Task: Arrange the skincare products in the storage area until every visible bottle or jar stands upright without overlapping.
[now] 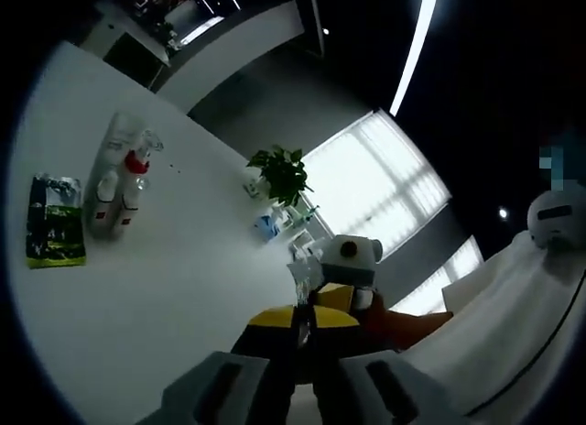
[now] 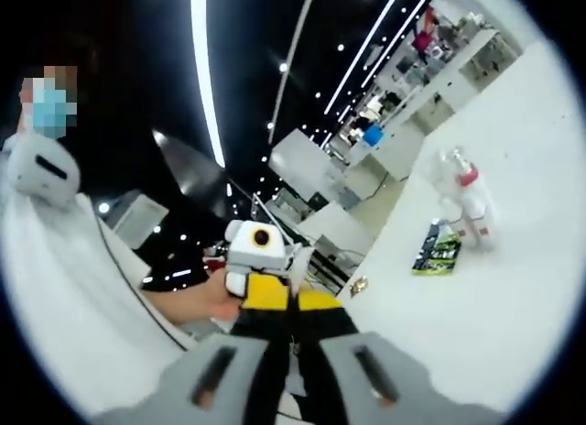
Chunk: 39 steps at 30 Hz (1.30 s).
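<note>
**Desk:** Where are your skincare products?

**Caption:** In your left gripper view they sit far up the white table [image 1: 183, 260], well apart from your tool; a clear wrapped bundle [image 1: 121, 173] lies on its side there, holding a white bottle with a red cap [image 1: 134, 182] and a second white bottle [image 1: 105, 194] just beside it; a green-and-black packet [image 1: 55, 220] lies flat next to the bundle; a potted plant [image 1: 282, 173] and a small blue item [image 1: 266, 226] stand near the table's far edge, before a bright window [image 1: 375, 182]

**Desk:** And from the other side?

**Caption:** Your right gripper view shows the same red-capped bottle [image 2: 472, 201] inside the wrapped bundle [image 2: 462, 198] on the table [image 2: 476, 315], the green packet [image 2: 438, 251] touching or just beside it

**Desk:** The tongs?

**Caption:** Your left gripper [image 1: 298, 388] has its jaws drawn close, only a dark slit between them, nothing pinched; your right gripper [image 2: 293, 375] looks the same, jaws nearly together and bare; each view catches the other tool, yellow and white, facing it across the gap, with a hand [image 2: 220, 301] on it and a white sleeve [image 2: 64, 297] behind
</note>
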Tool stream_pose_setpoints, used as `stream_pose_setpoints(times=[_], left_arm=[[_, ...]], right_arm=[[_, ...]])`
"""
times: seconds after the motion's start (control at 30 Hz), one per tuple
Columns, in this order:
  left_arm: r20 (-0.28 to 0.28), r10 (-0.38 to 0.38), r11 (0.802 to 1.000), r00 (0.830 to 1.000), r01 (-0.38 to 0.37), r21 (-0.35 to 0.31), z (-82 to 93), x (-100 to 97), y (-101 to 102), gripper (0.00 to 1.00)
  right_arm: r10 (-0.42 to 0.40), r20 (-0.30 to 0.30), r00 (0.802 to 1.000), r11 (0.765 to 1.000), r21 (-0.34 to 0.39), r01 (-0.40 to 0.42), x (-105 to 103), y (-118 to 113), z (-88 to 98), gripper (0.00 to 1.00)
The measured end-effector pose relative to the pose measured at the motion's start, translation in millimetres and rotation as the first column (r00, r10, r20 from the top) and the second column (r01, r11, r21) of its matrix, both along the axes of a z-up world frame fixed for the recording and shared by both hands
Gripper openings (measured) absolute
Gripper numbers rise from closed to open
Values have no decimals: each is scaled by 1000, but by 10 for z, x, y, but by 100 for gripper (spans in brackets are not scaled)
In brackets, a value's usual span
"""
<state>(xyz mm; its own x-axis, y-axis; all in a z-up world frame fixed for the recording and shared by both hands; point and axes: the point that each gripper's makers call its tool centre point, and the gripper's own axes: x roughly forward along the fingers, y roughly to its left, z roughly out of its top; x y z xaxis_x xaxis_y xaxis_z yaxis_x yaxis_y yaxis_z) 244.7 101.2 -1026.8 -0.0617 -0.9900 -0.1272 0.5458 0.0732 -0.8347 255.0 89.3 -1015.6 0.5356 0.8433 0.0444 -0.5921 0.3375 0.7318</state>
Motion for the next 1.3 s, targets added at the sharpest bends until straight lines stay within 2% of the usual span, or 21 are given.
stream_pose_setpoints(times=[0.1,0.2,0.23,0.37,0.43,0.53,0.63,0.73,0.8,0.97,1.07,1.13,1.23,1.3], left_arm=[[-10,1,1000,1000,-1,6,-11,-9,9,0],[-8,12,999,1000,-12,32,-60,11,40,0],[-10,11,999,1000,-10,37,-71,13,48,0],[-9,21,998,1000,-20,62,-116,35,77,0],[-19,34,996,999,-33,81,-145,51,85,0],[-5,46,991,999,-45,128,-205,74,93,0],[-10,59,988,998,-57,146,-216,106,98,0],[-8,85,990,996,-83,114,-179,169,105,3],[-40,82,992,996,-77,100,-185,171,112,6],[-75,89,994,993,-84,72,-168,186,144,1],[-46,73,994,996,-69,82,-174,184,168,0],[-41,75,993,996,-71,90,-191,207,194,0],[-45,81,993,996,-77,87,-188,256,236,0],[-43,91,992,995,-86,93,-199,318,289,0]], right_arm=[[-30,-1,1000,999,-24,30,39,-14,-38,5],[-4,-16,1000,1000,-8,4,2,10,-37,1],[-24,-8,1000,999,-41,23,20,17,-65,0],[-23,-16,1000,999,-48,22,29,43,-92,0],[-35,-6,999,995,-89,34,45,47,-123,0],[-41,-15,999,990,-139,39,74,59,-190,1],[-48,-14,999,988,-149,45,97,60,-198,0],[-58,-22,998,992,-110,55,134,41,-141,0],[-58,-23,998,994,-99,55,143,58,-124,0],[-70,-21,997,994,-90,68,190,68,-128,0],[-67,-21,998,993,-98,65,209,103,-147,1],[-69,-17,997,991,-116,66,232,115,-179,3],[-91,-9,996,984,-154,89,284,94,-232,14],[-87,-8,996,984,-155,84,291,96,-232,15]])
